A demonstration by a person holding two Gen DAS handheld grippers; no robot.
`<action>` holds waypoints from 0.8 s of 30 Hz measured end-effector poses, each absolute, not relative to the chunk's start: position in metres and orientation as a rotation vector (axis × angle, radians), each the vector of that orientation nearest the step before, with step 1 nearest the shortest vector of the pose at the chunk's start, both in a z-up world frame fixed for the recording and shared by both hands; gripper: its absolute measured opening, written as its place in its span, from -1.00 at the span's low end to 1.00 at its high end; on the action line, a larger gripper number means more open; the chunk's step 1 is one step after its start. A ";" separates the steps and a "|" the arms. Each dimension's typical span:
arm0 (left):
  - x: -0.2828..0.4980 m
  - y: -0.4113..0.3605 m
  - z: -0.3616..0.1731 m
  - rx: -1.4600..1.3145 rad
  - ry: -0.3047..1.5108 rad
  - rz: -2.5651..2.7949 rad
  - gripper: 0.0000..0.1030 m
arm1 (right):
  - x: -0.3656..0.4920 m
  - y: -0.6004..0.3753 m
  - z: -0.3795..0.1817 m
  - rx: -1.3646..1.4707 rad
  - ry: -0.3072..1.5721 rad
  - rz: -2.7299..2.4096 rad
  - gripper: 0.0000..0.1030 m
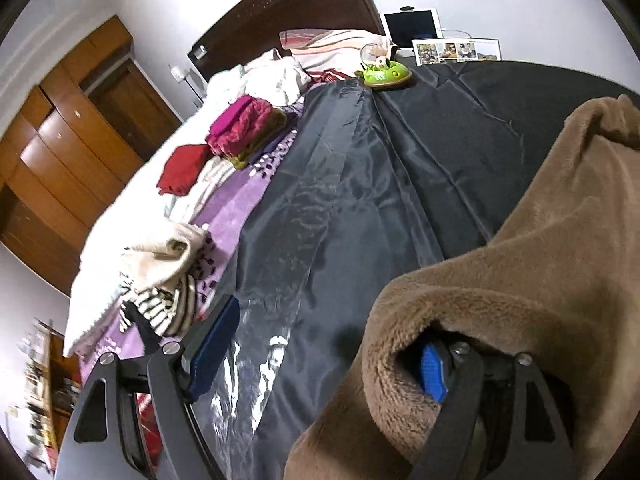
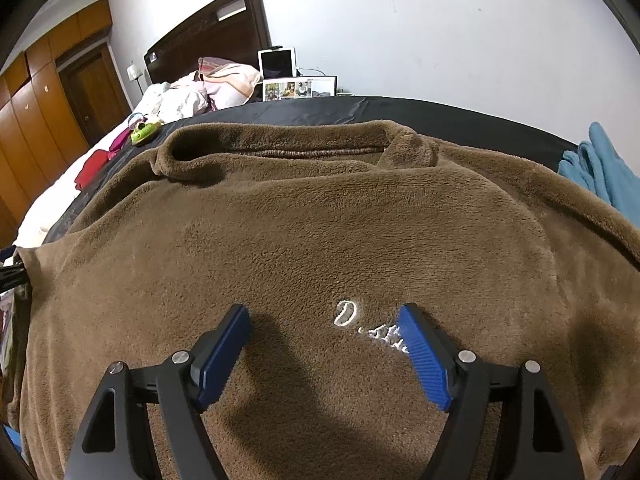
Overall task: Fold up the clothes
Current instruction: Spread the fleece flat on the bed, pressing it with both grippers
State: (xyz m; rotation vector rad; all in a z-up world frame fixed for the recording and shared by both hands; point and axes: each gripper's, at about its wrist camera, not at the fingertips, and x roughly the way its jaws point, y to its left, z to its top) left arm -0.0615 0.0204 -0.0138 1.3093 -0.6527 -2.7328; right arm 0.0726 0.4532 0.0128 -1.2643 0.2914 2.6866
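Fleece: brown pullover (image 2: 320, 220) spread flat on black sheet (image 1: 400, 160).
Left hand-held gripper (image 1: 320, 356): jaws apart, fleece draped over right finger.
Right hand-held gripper (image 2: 324, 354): jaws apart above pullover, nothing pinched.

1. the brown fleece top (image 2: 320, 216) covers most of the near black sheet (image 1: 400, 168).
2. left of the top, a bare strip of sheet runs to the green toy (image 1: 386, 74).
3. beyond that strip, folded clothes (image 1: 244, 130) crowd the bed.
4. right of the top lies a blue garment (image 2: 600, 168).
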 end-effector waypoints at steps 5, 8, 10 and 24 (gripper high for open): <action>-0.039 0.009 -0.010 1.326 -0.653 -2.740 0.62 | 0.073 0.455 0.013 -1.262 0.302 2.691 0.54; -0.019 0.004 -0.007 1.335 -0.651 -2.742 0.62 | 0.073 0.456 0.013 -1.261 0.305 2.692 0.54; -0.005 0.002 -0.006 1.336 -0.667 -2.744 0.63 | 0.073 0.456 0.013 -1.261 0.306 2.693 0.54; 0.060 0.015 -0.030 1.404 -0.764 -2.772 0.66 | 0.074 0.455 0.013 -1.261 0.310 2.695 0.56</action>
